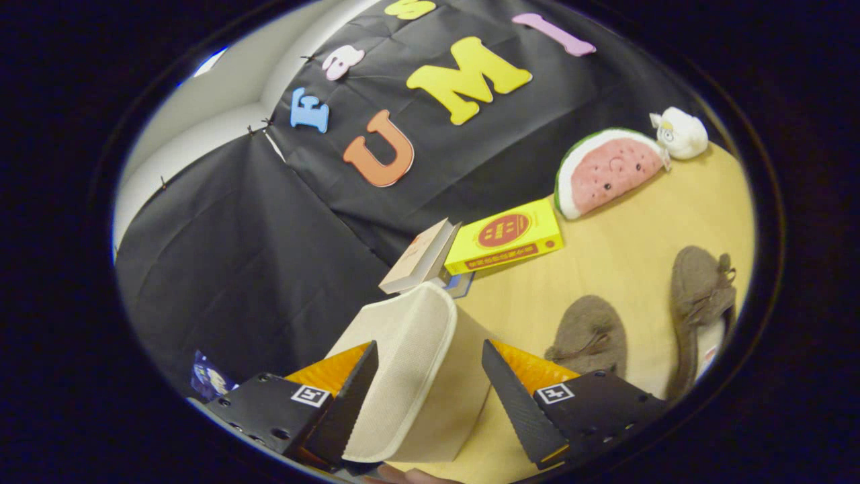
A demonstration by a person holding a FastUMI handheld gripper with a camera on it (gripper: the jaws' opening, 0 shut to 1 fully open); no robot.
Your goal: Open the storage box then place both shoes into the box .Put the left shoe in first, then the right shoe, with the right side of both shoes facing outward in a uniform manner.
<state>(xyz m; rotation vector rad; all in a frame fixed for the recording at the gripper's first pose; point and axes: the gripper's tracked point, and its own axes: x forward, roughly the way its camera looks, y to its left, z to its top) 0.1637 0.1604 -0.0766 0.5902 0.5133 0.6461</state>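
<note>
A: Starting at the left, what do you see near the camera?

B: The gripper (430,383), with its two black fingers (349,403) spread wide. The left finger lies against the storage box lid (410,363); the right finger stands clear of it with a gap, so nothing is clamped between them.

A: And the box itself?

B: It is cream, made of a woven-looking fabric with a stitched, rounded rim on the lid. The lid is tilted up on edge between the fingers. Below it the paler wall of the storage box (463,403) shows, sitting on the near part of the wooden table (625,255).

A: What lies beyond it?

B: Just past the lid, a book (420,259) stands half open against the black cloth wall, and right of that a yellow box (504,235) with a red round mark.

A: Further right?

B: A watermelon-slice plush toy (608,171) leans by the far wall, with a small white plush toy (682,133) touching its right tip.

A: And the shoes?

B: Two brown fuzzy shoes sit on the table right of the storage box. The left one (591,333) is just beyond the right finger; the right one (702,302) lies a little apart, on its side, pale sole showing.
</note>
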